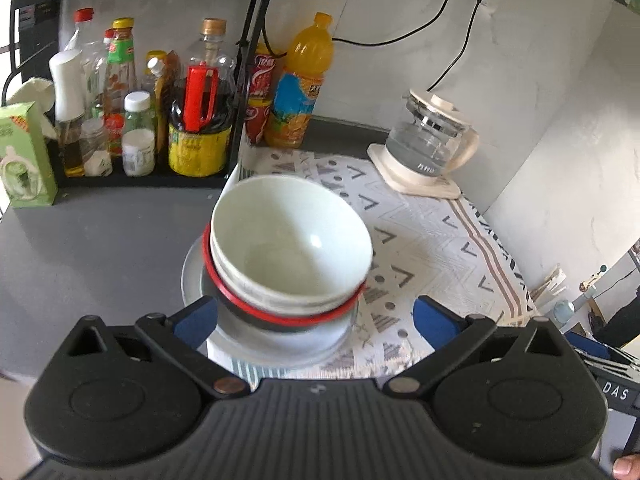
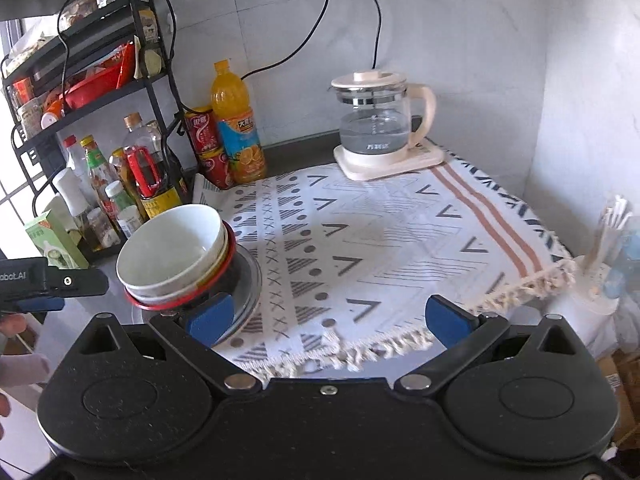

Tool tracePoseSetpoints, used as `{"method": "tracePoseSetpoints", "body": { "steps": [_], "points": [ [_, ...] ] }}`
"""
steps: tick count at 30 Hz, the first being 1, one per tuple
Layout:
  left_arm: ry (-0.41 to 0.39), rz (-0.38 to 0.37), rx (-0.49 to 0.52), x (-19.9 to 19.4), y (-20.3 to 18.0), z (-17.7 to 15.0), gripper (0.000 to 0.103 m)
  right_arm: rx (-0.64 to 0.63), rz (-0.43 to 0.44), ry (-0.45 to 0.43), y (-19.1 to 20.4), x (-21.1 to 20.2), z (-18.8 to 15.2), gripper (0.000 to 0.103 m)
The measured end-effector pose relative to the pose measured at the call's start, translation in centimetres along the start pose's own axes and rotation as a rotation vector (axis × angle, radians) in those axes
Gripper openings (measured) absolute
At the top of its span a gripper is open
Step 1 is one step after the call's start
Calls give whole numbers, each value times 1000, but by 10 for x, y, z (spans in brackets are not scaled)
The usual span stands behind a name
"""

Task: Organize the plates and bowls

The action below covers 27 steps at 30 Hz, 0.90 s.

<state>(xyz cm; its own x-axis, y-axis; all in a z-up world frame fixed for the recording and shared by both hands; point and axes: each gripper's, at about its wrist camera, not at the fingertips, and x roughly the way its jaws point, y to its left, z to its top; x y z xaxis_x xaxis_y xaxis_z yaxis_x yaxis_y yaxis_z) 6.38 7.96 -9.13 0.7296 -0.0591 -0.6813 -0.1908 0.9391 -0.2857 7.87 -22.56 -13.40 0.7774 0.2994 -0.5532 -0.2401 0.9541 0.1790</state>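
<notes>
Bench (image 2: 120, 332) partly under cloth (image 2: 400, 248); bowls (image 1: 288, 248) stacked on plate (image 1: 192, 280), just ahead of spread left tool (image 1: 316, 320); right tool (image 2: 332, 316) spread beside.

Grey countertop (image 1: 100, 240) carries a patterned fringed cloth (image 2: 380, 248) across its right part, a black condiment rack (image 1: 132, 178) at far left with a green carton (image 1: 24, 156) beside it, cans and an orange-drink bottle (image 2: 236, 128) at the back, kettle base (image 2: 388, 160) far right on the cloth, and a glass plate (image 1: 196, 276) straddling the cloth's left edge.
</notes>
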Motion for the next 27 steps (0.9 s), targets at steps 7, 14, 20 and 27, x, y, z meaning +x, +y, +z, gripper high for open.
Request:
{"method": "tracePoseSetpoints", "body": {
  "steps": [7, 14, 20, 27],
  "points": [
    [4, 18, 39, -34, -13, -27, 103, -7, -27, -6, -2, -37, -15, 103],
    [-23, 17, 61, -69, -25, -49, 103, -1, -11, -13, -9, -69, -31, 103],
    [-27, 15, 73, -91, -32, -69, 103, 1, -22, -22, -13, -91, -44, 103],
    [-23, 30, 120, -110, -41, -90, 103, -9, -20, -28, -16, -112, -55, 103]
  ]
}}
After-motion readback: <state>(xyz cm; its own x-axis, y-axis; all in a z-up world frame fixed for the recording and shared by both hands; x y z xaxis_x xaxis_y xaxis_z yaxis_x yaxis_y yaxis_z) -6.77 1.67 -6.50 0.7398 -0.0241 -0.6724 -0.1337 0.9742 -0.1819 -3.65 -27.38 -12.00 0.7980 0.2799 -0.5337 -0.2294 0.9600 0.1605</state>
